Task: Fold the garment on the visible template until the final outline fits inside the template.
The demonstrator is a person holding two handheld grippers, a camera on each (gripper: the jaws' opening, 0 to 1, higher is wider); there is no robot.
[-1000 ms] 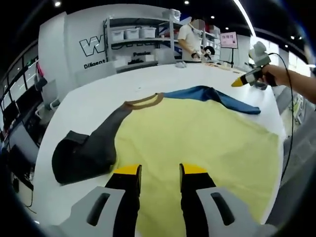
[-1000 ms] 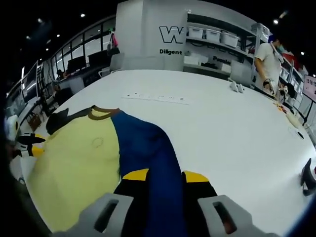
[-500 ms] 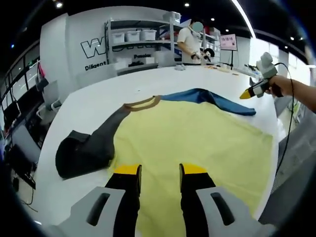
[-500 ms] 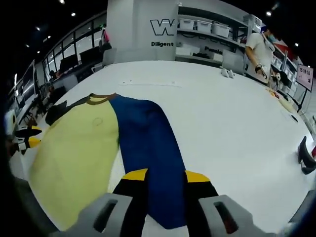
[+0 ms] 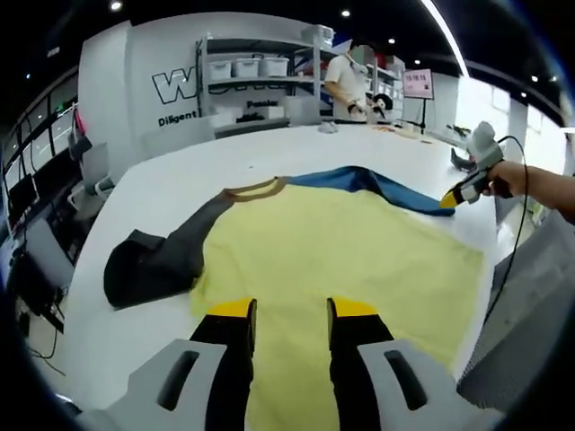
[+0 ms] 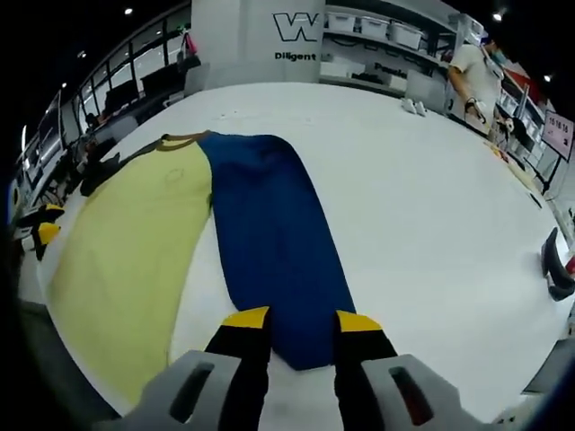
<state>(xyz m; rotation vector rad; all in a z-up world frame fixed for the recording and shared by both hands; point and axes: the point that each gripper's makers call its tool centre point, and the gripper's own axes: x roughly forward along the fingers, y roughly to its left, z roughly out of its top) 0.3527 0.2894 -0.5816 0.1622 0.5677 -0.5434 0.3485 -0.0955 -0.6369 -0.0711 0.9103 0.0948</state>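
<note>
A garment lies flat on the white table (image 5: 162,184): yellow body (image 5: 332,247), brown collar (image 5: 256,189), dark grey sleeve (image 5: 153,265) bunched to the left, blue sleeve (image 5: 386,184) stretched to the right. My left gripper (image 5: 292,310) is open above the yellow body near its hem. In the right gripper view the blue sleeve (image 6: 269,233) runs straight toward me beside the yellow body (image 6: 126,251). Its cuff end lies between the jaws of my open right gripper (image 6: 302,320). A hand holds the right gripper (image 5: 454,197) at that sleeve's end. The left gripper (image 6: 40,229) pokes in at the garment's far side.
A person (image 5: 346,81) stands by shelves (image 5: 247,76) with boxes behind the table. A black object (image 6: 557,269) sits near the table's right edge, small items (image 6: 418,108) at its far side. The table's near edge runs close under both grippers.
My right gripper has drawn back along the blue sleeve, from its middle to the cuff end, and the sleeve now lies straighter. The left gripper stays open over the yellow body.
</note>
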